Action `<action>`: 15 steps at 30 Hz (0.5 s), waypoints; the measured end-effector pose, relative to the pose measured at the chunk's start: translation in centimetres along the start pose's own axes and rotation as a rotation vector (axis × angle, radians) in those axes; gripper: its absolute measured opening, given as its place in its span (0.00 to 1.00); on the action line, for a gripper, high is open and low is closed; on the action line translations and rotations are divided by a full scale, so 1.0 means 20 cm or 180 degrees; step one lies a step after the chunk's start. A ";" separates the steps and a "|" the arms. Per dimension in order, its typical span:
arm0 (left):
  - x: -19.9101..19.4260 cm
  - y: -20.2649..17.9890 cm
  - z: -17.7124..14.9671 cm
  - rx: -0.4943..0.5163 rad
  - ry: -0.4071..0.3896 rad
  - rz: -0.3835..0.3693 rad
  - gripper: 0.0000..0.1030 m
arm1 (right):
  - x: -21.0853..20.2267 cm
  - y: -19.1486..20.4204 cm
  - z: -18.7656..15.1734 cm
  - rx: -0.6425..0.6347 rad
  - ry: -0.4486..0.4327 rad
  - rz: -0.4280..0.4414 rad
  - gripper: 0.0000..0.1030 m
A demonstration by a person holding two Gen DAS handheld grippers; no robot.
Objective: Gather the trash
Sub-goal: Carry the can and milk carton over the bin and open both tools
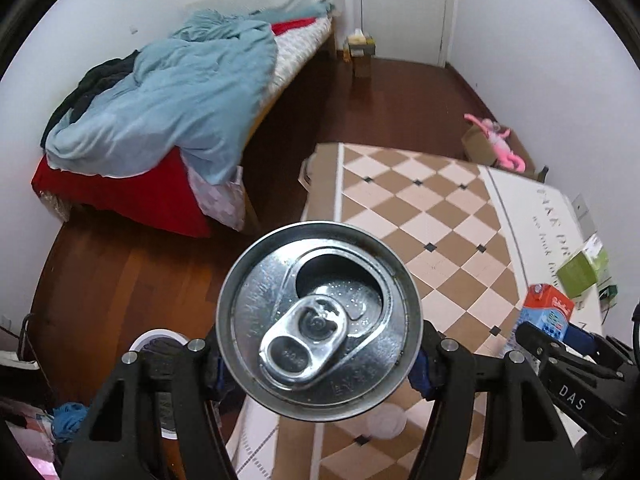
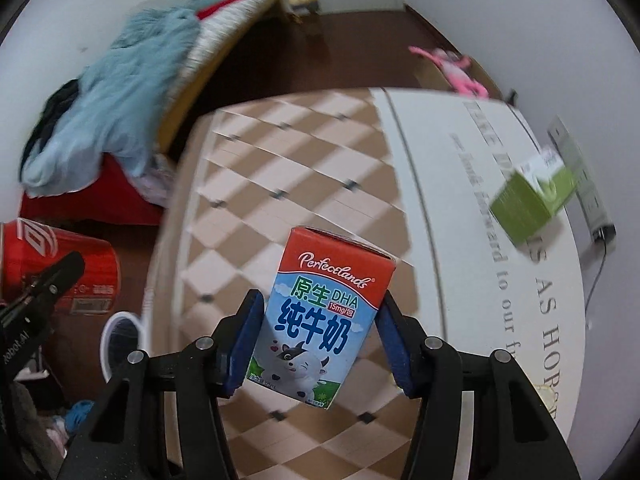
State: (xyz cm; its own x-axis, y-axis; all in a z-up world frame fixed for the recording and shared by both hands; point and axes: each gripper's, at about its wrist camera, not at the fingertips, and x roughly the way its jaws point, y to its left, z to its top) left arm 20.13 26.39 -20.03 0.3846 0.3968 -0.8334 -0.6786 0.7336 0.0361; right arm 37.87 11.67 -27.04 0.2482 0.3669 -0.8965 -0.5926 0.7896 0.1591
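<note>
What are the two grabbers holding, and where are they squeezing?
The left gripper holds a red can by its sides. The right gripper holds a milk carton by its two side walls.

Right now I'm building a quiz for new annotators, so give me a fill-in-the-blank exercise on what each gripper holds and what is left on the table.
1. The left gripper is shut on a red drink ____.
2. The right gripper is shut on a small milk carton with a cartoon ____ printed on it.
3. Lying on the table is a ____ box.

Missing words: can; cow; green
</note>
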 end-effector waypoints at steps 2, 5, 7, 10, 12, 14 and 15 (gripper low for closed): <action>-0.09 0.08 -0.01 -0.0077 -0.0070 -0.0024 0.61 | -0.08 0.09 0.00 -0.0096 -0.0093 0.0062 0.57; -0.21 0.21 -0.02 -0.0186 -0.0181 -0.0038 0.61 | -0.20 0.24 -0.01 -0.0258 -0.0202 0.0192 0.57; -0.29 0.29 -0.03 -0.0246 -0.0255 -0.0026 0.61 | -0.28 0.37 -0.02 -0.0380 -0.0266 0.0293 0.57; -0.42 0.45 -0.06 -0.0334 -0.0379 0.0042 0.61 | -0.36 0.56 -0.05 -0.0530 -0.0328 0.0440 0.57; -0.51 0.57 -0.08 -0.0388 -0.0440 0.0091 0.61 | -0.40 0.70 -0.07 -0.0641 -0.0348 0.0540 0.57; -0.57 0.68 -0.12 -0.0444 -0.0481 0.0156 0.61 | -0.43 0.84 -0.10 -0.0741 -0.0349 0.0648 0.57; -0.59 0.75 -0.14 -0.0477 -0.0491 0.0194 0.61 | -0.44 0.91 -0.12 -0.0798 -0.0347 0.0697 0.57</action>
State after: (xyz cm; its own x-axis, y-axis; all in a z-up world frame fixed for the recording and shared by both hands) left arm 3.55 31.11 -11.16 0.4234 0.5261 -0.7375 -0.7846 0.6200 -0.0082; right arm 23.05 21.71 -17.29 0.1666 0.5752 -0.8008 -0.8073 0.5459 0.2241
